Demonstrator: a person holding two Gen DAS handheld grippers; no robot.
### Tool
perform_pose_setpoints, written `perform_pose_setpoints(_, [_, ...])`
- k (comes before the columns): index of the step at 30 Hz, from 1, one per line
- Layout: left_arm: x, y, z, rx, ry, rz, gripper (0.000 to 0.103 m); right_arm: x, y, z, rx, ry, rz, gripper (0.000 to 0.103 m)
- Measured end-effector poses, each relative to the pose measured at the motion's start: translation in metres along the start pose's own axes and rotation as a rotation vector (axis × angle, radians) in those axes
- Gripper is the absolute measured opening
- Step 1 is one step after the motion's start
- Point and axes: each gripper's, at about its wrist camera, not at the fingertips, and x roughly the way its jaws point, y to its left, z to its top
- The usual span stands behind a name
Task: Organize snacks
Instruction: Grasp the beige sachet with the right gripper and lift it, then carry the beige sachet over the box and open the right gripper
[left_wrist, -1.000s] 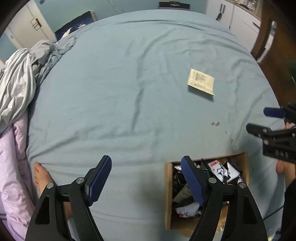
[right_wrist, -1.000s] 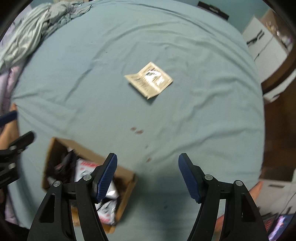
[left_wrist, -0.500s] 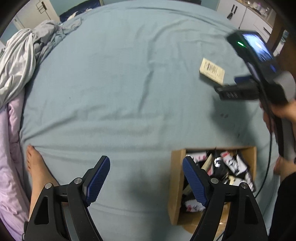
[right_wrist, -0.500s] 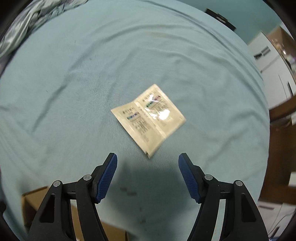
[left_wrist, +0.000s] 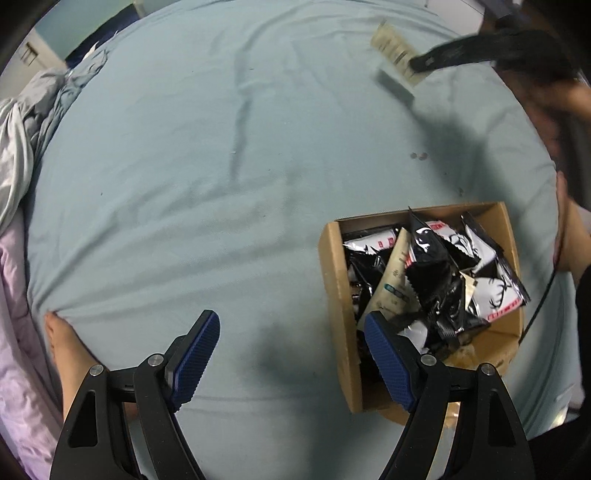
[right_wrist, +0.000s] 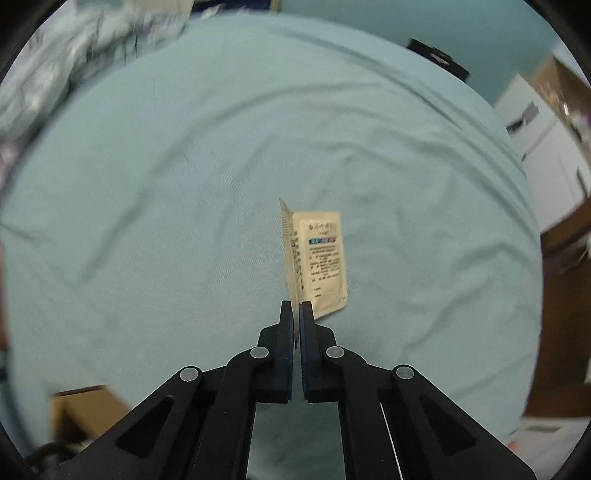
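Note:
A beige snack packet (right_wrist: 321, 258) is pinched at its folded edge by my right gripper (right_wrist: 296, 308), which is shut on it and holds it above the blue bedsheet (right_wrist: 166, 203). In the left wrist view the same packet (left_wrist: 393, 51) hangs lifted at the far right, with the right gripper (left_wrist: 417, 65) on it. A cardboard box (left_wrist: 338, 295) with several black-and-white snack bags (left_wrist: 443, 266) sits at the right. My left gripper (left_wrist: 291, 350) is open and empty, hovering beside the box's left wall.
Crumpled grey bedding (left_wrist: 22, 133) and a pink quilt (left_wrist: 18, 350) lie at the left. A bare foot (left_wrist: 62, 343) rests at the bed's near left edge. White cabinets (right_wrist: 539, 122) stand at the far right. The box corner (right_wrist: 85, 402) shows low left.
My right gripper moved forward to the beige packet, shut on it and lifted it off the sheet. My left gripper stayed open and shifted slightly nearer the box.

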Motion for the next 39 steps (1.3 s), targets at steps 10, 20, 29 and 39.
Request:
perform_pose_setpoints(10, [-0.015, 0.0, -0.007, 0.007, -0.065, 0.056, 0.081, -0.122, -0.004, -0.065, 0.031, -0.001, 0.213, 0.001])
perform_pose_setpoints(20, [-0.028, -0.008, -0.01, 0.034, -0.153, 0.052, 0.081, -0.134, 0.037, -0.108, -0.082, 0.115, 0.299, 0.001])
perform_pose_setpoints(29, [-0.043, -0.026, -0.019, 0.105, -0.247, 0.057, 0.085, -0.09, 0.008, -0.103, 0.036, 0.2, 0.354, 0.069])
perform_pose_setpoints(39, [-0.024, -0.02, -0.011, 0.047, -0.206, 0.087, 0.088, -0.068, 0.016, -0.123, -0.034, 0.185, 0.215, 0.07])
